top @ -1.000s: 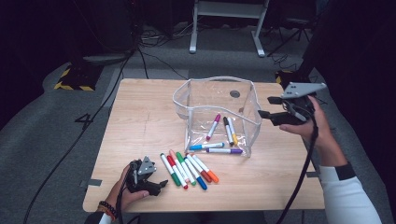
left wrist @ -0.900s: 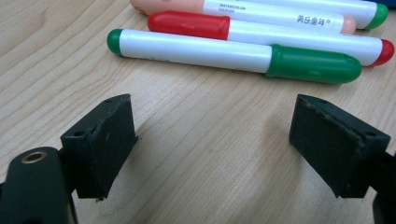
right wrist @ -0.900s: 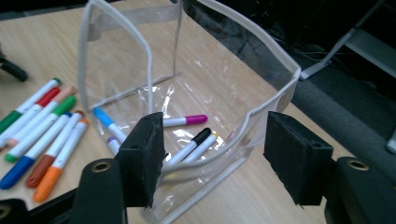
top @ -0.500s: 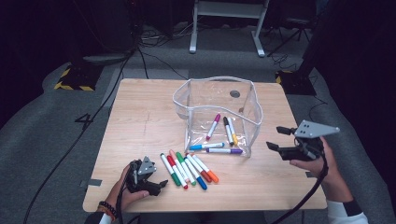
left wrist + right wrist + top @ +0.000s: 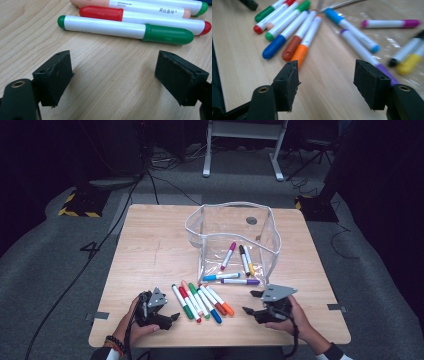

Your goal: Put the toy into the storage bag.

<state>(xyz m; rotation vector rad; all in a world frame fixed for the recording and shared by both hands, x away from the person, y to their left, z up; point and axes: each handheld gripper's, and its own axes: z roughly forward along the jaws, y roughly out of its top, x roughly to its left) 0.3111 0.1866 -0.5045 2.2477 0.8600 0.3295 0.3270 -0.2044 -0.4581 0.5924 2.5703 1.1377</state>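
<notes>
While left gripper [image 5: 161,312] rests, right gripper [image 5: 256,304] has dropped beside markers [image 5: 202,301].

The table [image 5: 150,245] holds a bag [image 5: 232,227] near its middle, a bit toward 1 o'clock. Five pens [image 5: 235,265] lie in the bag. At 6 o'clock from the bag, a row of pens [image 5: 200,302] lies side by side on the table. The left gripper [image 5: 160,312] sits at 9 o'clock from that row, just beside it. The right gripper [image 5: 255,302] is at 3 o'clock from the row, near it.
</notes>
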